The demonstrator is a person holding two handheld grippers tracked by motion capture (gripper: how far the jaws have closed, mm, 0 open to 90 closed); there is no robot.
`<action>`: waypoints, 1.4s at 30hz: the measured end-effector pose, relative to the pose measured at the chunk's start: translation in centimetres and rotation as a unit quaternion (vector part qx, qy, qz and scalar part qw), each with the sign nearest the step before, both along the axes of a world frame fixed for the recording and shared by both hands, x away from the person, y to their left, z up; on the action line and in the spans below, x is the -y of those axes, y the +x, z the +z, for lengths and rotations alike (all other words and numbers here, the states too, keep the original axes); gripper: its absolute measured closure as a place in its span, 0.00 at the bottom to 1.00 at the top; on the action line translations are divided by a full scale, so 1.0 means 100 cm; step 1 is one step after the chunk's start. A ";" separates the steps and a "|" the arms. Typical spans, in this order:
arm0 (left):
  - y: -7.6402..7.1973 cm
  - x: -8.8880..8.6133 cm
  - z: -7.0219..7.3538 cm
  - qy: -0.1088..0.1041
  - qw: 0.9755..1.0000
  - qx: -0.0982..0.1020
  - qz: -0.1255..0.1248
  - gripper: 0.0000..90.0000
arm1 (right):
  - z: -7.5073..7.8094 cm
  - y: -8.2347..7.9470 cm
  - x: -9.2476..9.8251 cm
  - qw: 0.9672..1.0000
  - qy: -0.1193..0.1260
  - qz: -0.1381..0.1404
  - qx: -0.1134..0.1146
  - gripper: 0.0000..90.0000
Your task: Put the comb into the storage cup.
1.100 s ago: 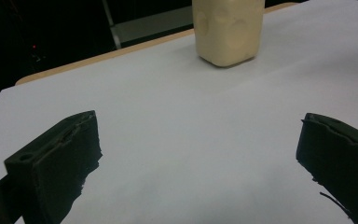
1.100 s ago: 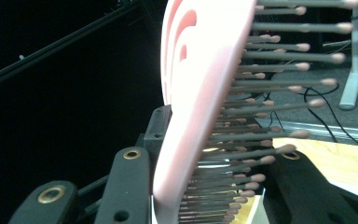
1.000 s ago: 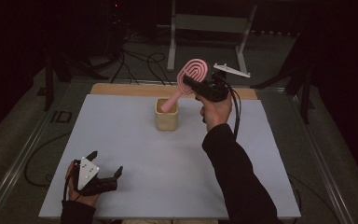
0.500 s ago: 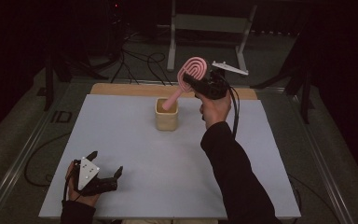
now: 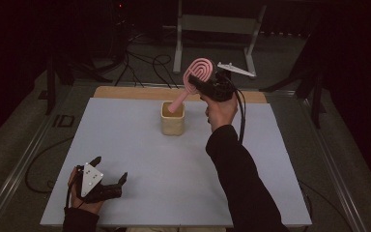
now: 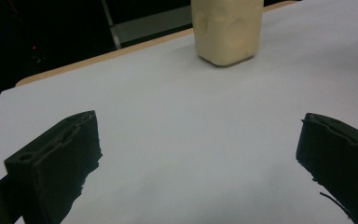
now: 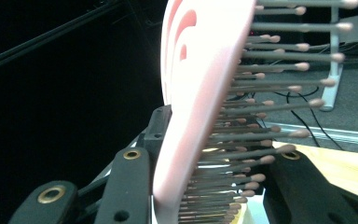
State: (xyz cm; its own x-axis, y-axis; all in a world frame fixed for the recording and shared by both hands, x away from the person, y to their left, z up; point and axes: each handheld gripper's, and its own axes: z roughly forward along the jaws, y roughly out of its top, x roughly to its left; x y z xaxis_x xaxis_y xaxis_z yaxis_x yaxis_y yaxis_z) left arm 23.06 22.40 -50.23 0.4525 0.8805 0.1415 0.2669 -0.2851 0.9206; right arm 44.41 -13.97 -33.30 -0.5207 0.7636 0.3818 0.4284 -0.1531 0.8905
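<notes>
The pink hairbrush (image 5: 193,79) was held at its head by the right gripper (image 5: 211,86), above the far part of the table. It was tilted, and its handle end reached down into the mouth of the beige cup (image 5: 173,118). In the right gripper view the jaws were closed on the brush head (image 7: 200,93), one jaw on the smooth back and the other on the bristle side. From this I judge that the brush was only partly in the cup: the handle was entered, but the grip was not released, so lowering and letting go were left to do.

The cup stood alone on the white table top (image 5: 140,159), near the far edge, where a wooden strip (image 5: 125,93) showed. There was much free surface around it on all sides. The left gripper (image 5: 107,184) rested near the front left corner, well apart from the cup, with its jaws wide open and nothing between them. Behind the table a metal stand (image 5: 212,24) and cables lay on the floor, so the room beyond the far edge seemed less free.
</notes>
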 end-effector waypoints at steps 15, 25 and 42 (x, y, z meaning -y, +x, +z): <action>0.000 0.000 0.000 0.001 1.000 0.000 0.000 0.00 | -0.005 0.006 -0.005 1.000 -0.004 -0.014 -0.009 0.71; 0.000 0.000 0.000 0.001 1.000 0.001 0.000 0.00 | -0.005 0.008 -0.011 1.000 -0.013 -0.011 -0.008 0.71; -0.001 0.000 0.000 0.005 1.000 0.001 0.000 0.00 | -0.012 0.009 -0.018 1.000 -0.019 -0.006 -0.008 0.71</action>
State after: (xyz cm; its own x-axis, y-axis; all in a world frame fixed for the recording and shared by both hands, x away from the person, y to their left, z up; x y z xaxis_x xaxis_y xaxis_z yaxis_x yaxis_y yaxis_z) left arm 22.95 22.43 -50.19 0.4525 0.8788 0.1515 0.2643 -0.2945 0.9184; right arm 45.29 -12.13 -34.52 -0.5054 0.7839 0.3606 0.4416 -0.1241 0.8886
